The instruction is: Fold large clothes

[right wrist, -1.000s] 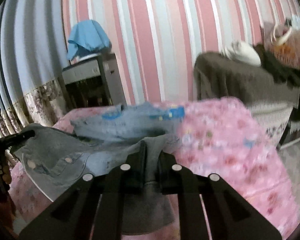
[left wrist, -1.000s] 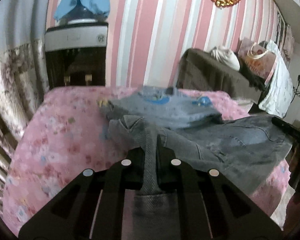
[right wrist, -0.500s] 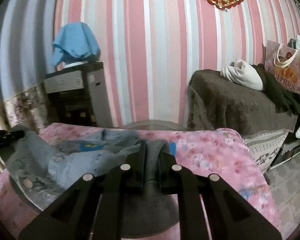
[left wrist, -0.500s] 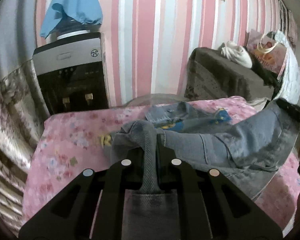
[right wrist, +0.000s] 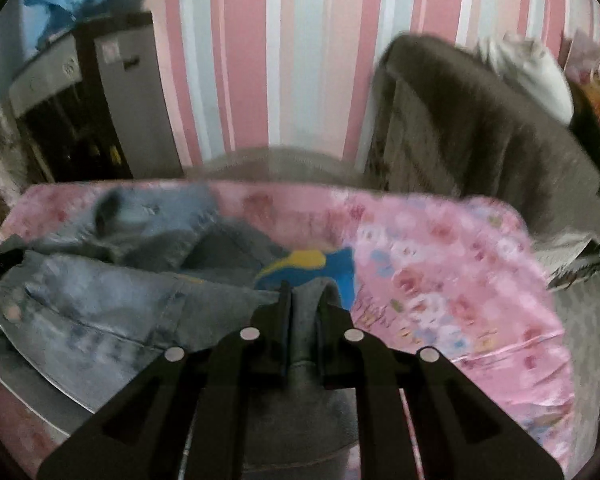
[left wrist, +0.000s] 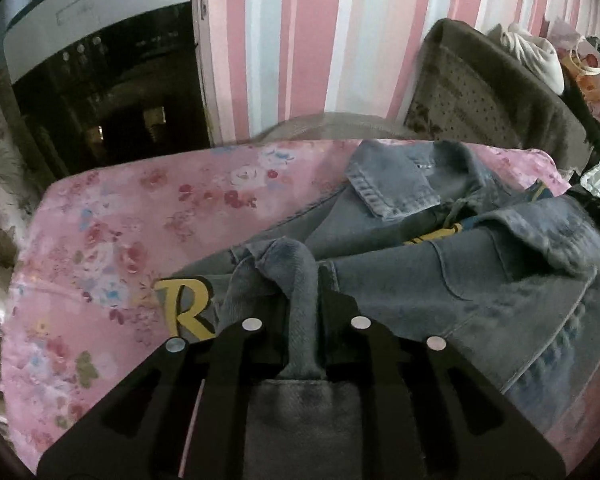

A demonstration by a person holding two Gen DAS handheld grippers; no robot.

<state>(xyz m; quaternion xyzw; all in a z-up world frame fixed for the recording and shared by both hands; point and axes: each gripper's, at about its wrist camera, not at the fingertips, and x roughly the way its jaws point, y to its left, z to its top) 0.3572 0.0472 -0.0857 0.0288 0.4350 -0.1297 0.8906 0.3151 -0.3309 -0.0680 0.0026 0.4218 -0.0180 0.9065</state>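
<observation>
**Denim jacket gripped at both ends over a floral bench**

The denim jacket (left wrist: pixel 480 280) lies rumpled on a bench draped in a pink floral cloth (left wrist: pixel 112 232), collar toward the striped wall (left wrist: pixel 308 40), a yellow letter R showing at its left edge. The left tongs (left wrist: pixel 304 312) have a fold of denim between them, and their jaws are opening. The right tongs (right wrist: pixel 305 312) stand narrow, clamped on another fold of the same jacket. Beyond the bench stand a water dispenser (left wrist: pixel 92 60) to the left and brown-covered furniture (right wrist: pixel 480 128) to the right.
</observation>
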